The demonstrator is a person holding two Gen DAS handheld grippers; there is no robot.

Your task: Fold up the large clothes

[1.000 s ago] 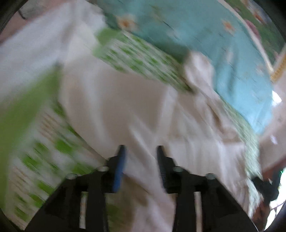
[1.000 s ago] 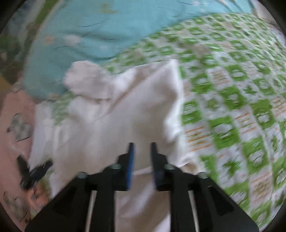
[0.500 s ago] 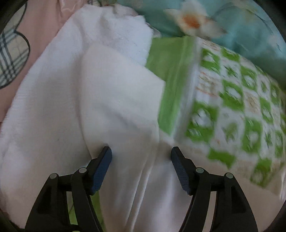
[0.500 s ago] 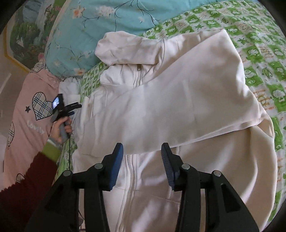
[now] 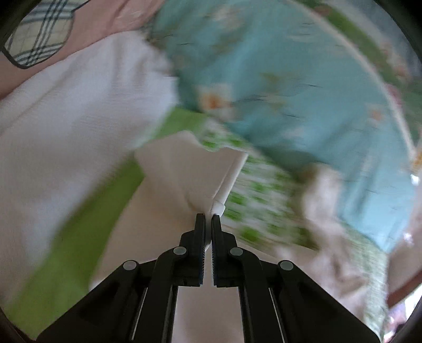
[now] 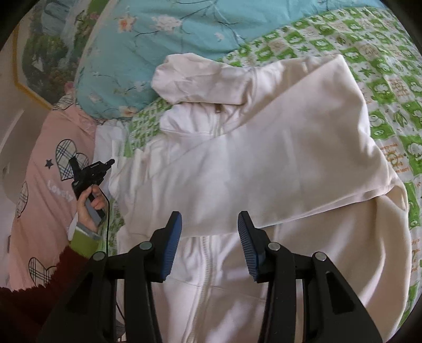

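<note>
The left gripper (image 5: 208, 217) is being seen clamped tight on a white edge of the hoodie (image 6: 263, 163), with a thin fold of cloth pinched between the jaws; half a second ago those jaws were being held wide apart over the cloth, with nothing gripped. The left wrist view is being smeared by motion now, whereas it was being shown sharply half a second ago, and more of the blue quilt (image 5: 303, 87) is being taken in than before. A white towel (image 5: 73, 110) is being shown at the left of that view, beside a pink pillow (image 5: 100, 18).

The right gripper (image 6: 209, 229) is being held partly open above the hoodie, nothing being pinched between its blue pads (image 6: 174, 248); its gap is being kept much as it was half a second ago. The hoodie is being left spread, zip up, on the green checked sheet (image 6: 382, 87), one sleeve folded across its chest, the hood lying by the quilt. In the right wrist view the left gripper, in the person's hand (image 6: 91, 205), is being seen near the hoodie's left edge, much as half a second ago
</note>
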